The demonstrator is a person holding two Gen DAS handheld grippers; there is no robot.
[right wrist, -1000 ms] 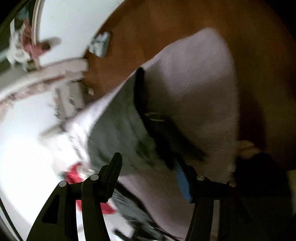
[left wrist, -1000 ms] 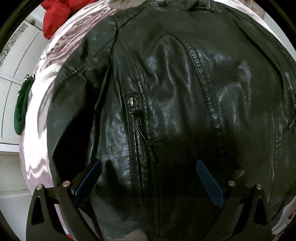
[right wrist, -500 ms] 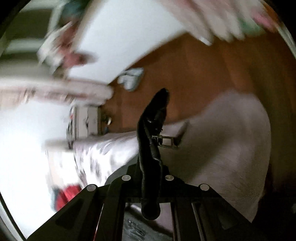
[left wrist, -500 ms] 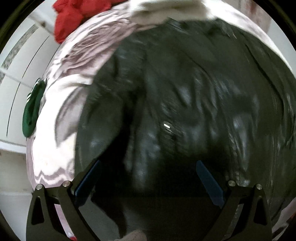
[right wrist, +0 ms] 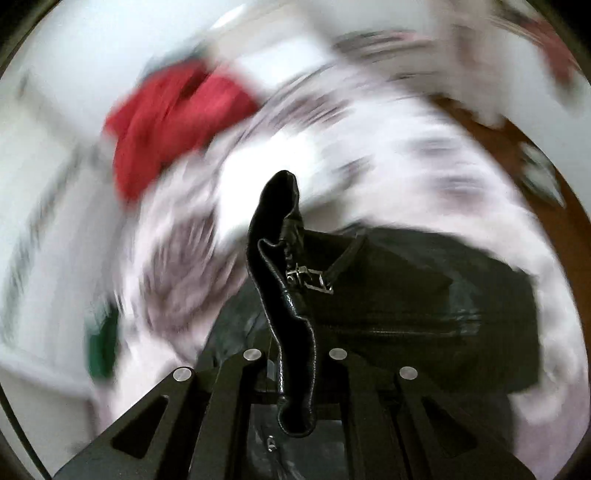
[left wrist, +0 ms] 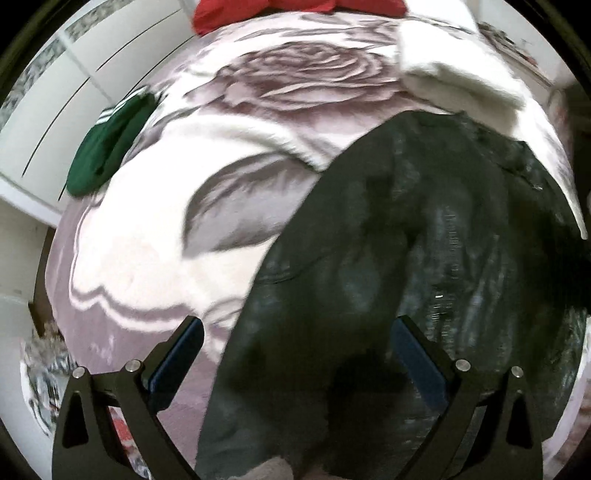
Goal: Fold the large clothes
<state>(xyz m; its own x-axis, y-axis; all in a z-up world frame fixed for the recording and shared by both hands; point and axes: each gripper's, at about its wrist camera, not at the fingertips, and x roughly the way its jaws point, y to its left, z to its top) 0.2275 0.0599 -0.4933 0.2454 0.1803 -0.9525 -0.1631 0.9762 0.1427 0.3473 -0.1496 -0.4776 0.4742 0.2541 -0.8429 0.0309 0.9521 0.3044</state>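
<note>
a rose-print blanket (left wrist: pixel 303 74) spreads across the scene. the black leather jacket (left wrist: pixel 406 295) lies on its near right part. far off sit a red garment (left wrist: pixel 258 11), a white garment (left wrist: pixel 461 70) to the right and a green garment (left wrist: pixel 107 147) at the left edge. the left gripper (left wrist: pixel 295 354) hovers over the jacket, fingers wide apart, holding nothing. the right gripper (right wrist: pixel 295 373) is clamped on a jacket strap (right wrist: pixel 284 288) bearing a metal buckle (right wrist: pixel 310 278).

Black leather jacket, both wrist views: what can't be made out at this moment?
- Left wrist: black leather jacket seams and zips smeared by motion blur; its lower hem is cut off by the frame edge.
- Right wrist: bedspread, red garment and green item blurred; right gripper pads hidden by the pinched jacket edge.
</note>
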